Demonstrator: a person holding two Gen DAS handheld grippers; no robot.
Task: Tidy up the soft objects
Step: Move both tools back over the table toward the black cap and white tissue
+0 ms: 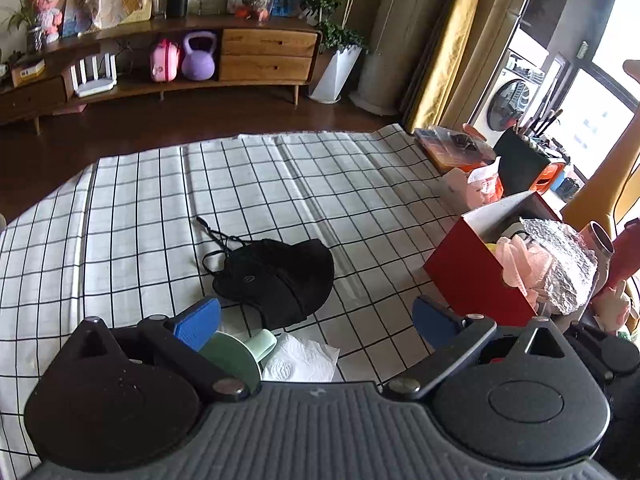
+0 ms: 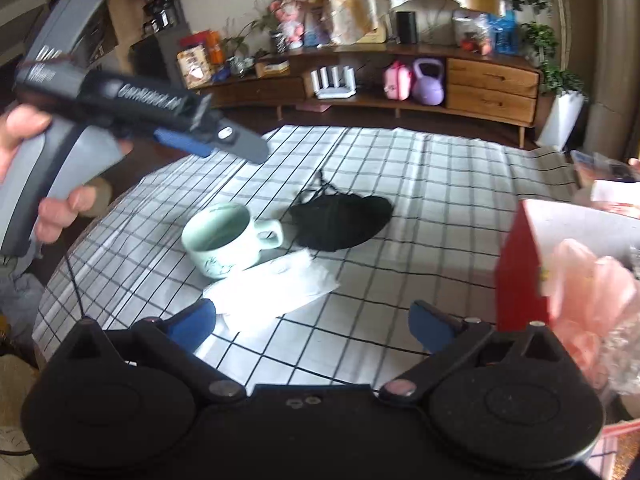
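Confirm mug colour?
Pale green mug, clearest in the right wrist view.

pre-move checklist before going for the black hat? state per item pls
1. Left tongs open, nothing held: ok.
2. Right tongs open, nothing held: ok.
3. Black hat lies flat on the checked cloth, top uncovered: ok.
4. Green mug close beside the hat, may get bumped: not ok.
5. White napkin partly under the mug: cannot tell.
6. Room in the red box, already holding pink mesh and foil: cannot tell.

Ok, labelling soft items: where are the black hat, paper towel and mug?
black hat [image 1: 276, 280], left wrist view, crown
paper towel [image 2: 276, 292], right wrist view, middle of sheet
mug [image 2: 224, 240], right wrist view, outer wall
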